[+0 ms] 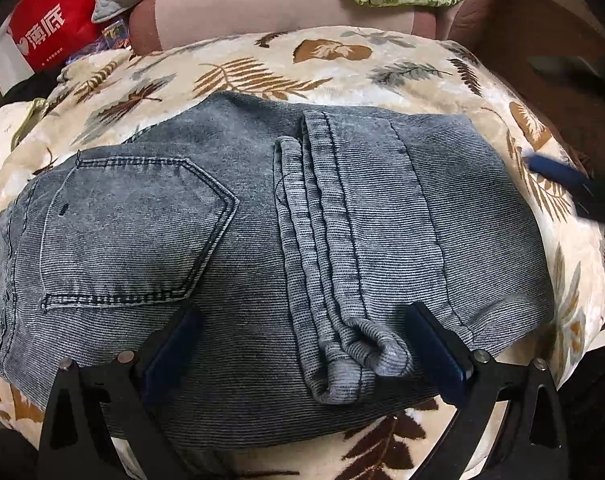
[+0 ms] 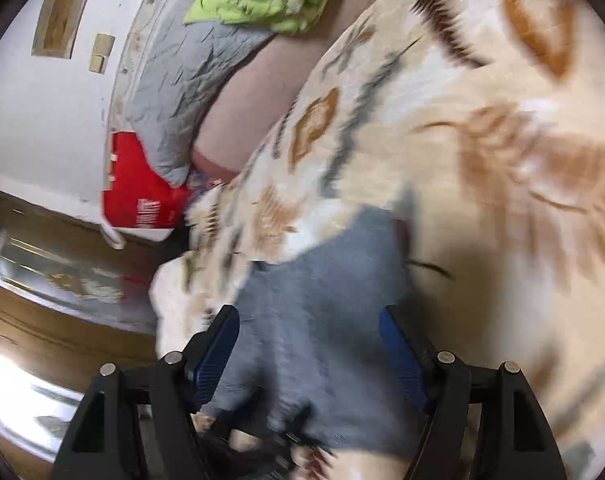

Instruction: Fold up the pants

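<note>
Left wrist view: the left claw [image 1: 298, 344] hangs released over the folded jeans [image 1: 262, 220], rolled hem between its tips, back pocket [image 1: 134, 232] off to its left. I'd tuck that hem flat before the next fold. The jeans lie on a leaf-print blanket [image 1: 262, 64].

Right wrist view: blurry, but the right claw [image 2: 308, 344] looks released too, denim ahead of it. Red bag [image 2: 138, 196] sits far left.
</note>
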`<state>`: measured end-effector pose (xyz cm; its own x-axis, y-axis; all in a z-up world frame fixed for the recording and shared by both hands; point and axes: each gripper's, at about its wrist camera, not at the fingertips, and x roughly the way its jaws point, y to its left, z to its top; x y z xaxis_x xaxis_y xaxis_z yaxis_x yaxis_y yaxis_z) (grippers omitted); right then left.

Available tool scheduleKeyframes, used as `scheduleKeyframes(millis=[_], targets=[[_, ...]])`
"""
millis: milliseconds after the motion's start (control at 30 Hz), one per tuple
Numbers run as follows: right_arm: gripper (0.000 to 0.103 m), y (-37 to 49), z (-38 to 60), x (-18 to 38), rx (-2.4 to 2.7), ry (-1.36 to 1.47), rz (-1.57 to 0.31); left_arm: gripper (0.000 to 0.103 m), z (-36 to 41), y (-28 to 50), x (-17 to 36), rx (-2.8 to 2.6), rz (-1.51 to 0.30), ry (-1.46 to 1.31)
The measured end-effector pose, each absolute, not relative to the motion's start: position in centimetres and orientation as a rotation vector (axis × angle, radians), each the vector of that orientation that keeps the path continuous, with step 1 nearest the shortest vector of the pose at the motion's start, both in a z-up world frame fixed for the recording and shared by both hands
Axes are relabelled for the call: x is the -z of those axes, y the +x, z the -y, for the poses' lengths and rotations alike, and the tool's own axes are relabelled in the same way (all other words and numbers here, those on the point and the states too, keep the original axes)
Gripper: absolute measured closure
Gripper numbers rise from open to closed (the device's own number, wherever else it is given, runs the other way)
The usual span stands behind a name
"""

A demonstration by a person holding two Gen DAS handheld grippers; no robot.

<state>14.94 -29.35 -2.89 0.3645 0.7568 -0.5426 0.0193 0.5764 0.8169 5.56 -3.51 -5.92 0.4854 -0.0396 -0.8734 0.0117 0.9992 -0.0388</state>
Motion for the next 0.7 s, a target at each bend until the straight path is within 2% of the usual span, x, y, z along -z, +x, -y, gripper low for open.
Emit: scheduleKeyframes(millis=[167,200,400,500,600,700], targets=[[0.028,20.9,26.7,8.9,-0.513,0.823,-1.277,0.002,3.5,5.1,6.0,0.043,-1.04,-0.028],[0.028,20.9,26.8,9.0,-0.507,0.862,-1.262,0.002,3.4,5.1,5.8,0.057,-1.038,-0.042],[0.028,15.3,26.2,3.2,-0.617,0.726,-1.193,0.002,-1.6,3.2,2.3,0.052,-0.931,-0.222],[0.028,11.5,25.7,3.1,-0.636,0.681,-1.204,0.002,-5.3,2.1,0.8,-0.004,-0.873,-0.269],[0.028,8.7,24.0,2.8,-0.602,0.503,-1.192,0.002,-8.8,1.7,0.3,-0.076,-0.837,-0.316],[0.036,6.4,20.2,1.0,-0.65,0.29,-1.13,0.002,-11.9,1.4,0.7,-0.125,-0.818,-0.377]])
